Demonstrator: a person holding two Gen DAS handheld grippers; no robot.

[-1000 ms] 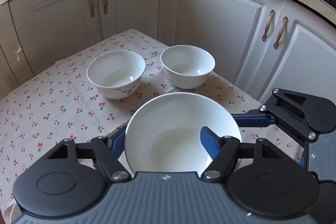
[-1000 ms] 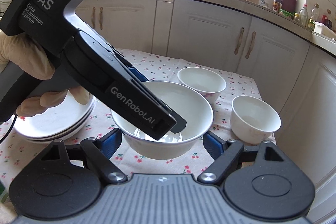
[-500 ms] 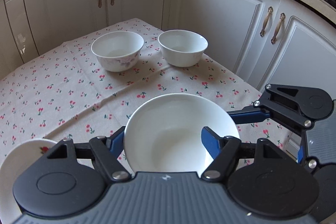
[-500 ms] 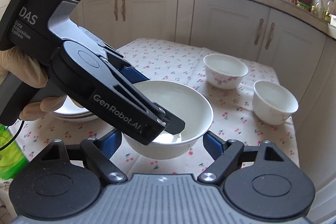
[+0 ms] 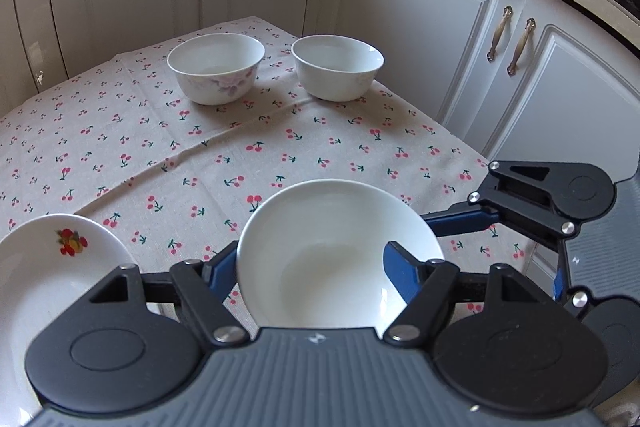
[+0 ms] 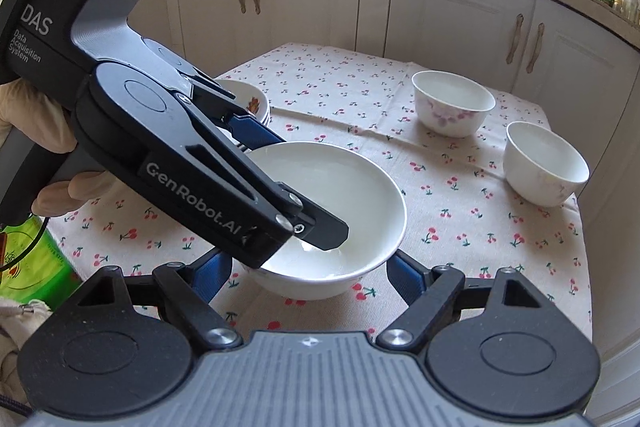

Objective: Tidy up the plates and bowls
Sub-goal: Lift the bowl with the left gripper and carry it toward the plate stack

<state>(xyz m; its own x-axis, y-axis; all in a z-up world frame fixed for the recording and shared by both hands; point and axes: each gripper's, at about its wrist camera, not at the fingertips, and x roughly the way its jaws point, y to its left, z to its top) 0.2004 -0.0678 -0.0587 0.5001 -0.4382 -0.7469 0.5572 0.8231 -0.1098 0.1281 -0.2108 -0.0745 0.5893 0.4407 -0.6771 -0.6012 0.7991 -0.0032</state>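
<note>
A white shallow bowl hangs low over the cherry-print tablecloth. My left gripper is shut on its wall, one finger inside the bowl and one outside. My right gripper is open, its blue fingers standing to either side of the bowl's near edge. In the left wrist view one of its fingers reaches toward the bowl's right rim. A stack of fruit-print plates lies just left of the bowl.
Two small bowls stand at the far side: a floral one and a plain one. White cabinets close in behind. The table's right edge is near. A green package sits lower left, below a gloved hand.
Both grippers and the bowl have drawn back from the two small bowls toward the plate stack, which has come into the left wrist view. The hold on the bowl looks unchanged.
</note>
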